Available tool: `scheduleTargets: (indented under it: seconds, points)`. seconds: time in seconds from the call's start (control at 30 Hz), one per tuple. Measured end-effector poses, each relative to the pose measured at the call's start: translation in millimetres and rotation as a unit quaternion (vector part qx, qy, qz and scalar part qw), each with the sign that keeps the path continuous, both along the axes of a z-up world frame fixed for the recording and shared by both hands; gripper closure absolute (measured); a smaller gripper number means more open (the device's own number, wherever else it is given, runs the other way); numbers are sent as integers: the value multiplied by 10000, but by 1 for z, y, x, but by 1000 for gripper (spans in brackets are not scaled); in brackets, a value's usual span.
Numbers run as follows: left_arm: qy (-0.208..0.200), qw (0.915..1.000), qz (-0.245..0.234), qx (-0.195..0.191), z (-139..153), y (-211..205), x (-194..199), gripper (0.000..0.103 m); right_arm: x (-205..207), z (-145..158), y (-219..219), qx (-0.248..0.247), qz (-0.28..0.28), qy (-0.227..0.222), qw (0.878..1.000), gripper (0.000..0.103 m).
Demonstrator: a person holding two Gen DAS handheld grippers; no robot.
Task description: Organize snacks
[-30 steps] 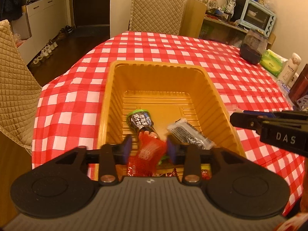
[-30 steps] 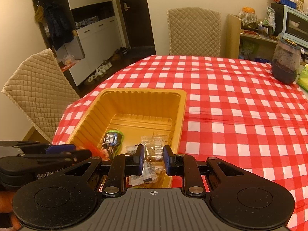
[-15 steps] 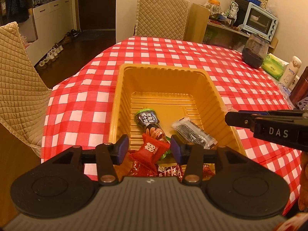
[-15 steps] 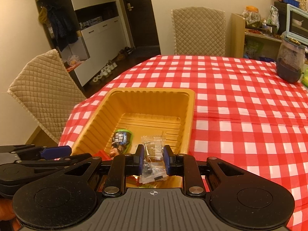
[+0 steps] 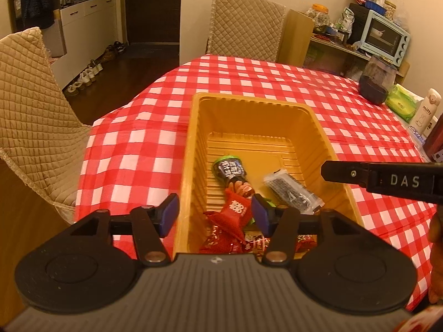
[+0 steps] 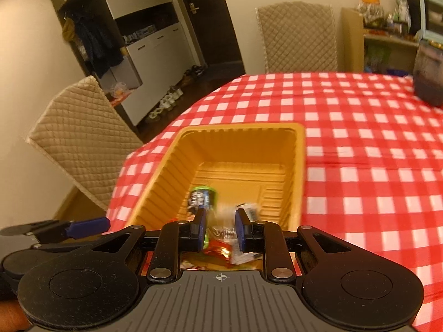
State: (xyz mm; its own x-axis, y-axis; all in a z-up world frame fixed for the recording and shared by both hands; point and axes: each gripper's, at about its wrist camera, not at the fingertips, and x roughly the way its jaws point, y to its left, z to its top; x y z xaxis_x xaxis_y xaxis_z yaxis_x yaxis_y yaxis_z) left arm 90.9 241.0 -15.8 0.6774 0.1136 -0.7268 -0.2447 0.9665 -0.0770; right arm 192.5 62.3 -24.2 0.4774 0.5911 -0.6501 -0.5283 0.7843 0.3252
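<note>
An orange tray (image 5: 193, 149) sits on the red checked tablecloth and also shows in the right wrist view (image 6: 300, 149). In it lie a green-topped dark snack pack (image 5: 231, 170), a clear pack of dark biscuits (image 5: 290, 193), a red packet (image 5: 235, 213) and several red wrappers near the front wall. My left gripper (image 5: 214, 214) is open wide over the tray's near left rim; the red packet lies loose between its fingers. My right gripper (image 6: 220, 229) is partly open above the tray's near end, with a blurred clear packet (image 6: 243, 213) falling free between its fingers.
Quilted beige chairs stand at the left (image 5: 30, 127) and at the far side (image 5: 246, 30). A dark jar (image 5: 375, 83), a green wipes pack (image 5: 401, 105) and a white bottle (image 5: 425, 113) stand at the table's right. A shelf with a toaster oven (image 5: 383, 37) lies beyond.
My left gripper opened wide and dropped the red packet into the tray. My right gripper opened, let go of the clear packet and rose above the tray.
</note>
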Motion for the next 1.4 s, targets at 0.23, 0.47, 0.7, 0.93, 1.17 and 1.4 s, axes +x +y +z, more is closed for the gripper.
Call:
scheduleTargets:
  seconds: [0.23,0.47,0.7,0.93,1.17,1.4]
  points:
    - [-45,9999,108,-53,3,3,-10,28,-3,4,-19,78,-391,-17,9992,50]
    - [-56,9999,125,-51,9,-7,-23,11,-20,0,-48,-147,-722,138,9972,47]
    - [-194,9995,231,-67,25,-16,-44,0,-47,13,-67,-240,-839,38,9962,39]
    - [-270,9992,279,-76,39,-25,-67,0,-75,32,-75,-308,-824,-174,9960,24]
    - [-391,9987,334,-48,49,-33,-91,0,-100,41,-81,-371,-834,-275,9954,17]
    - [-372,9988,324,-16,58,-42,-107,0,-120,45,-92,-409,-894,-311,9947,16]
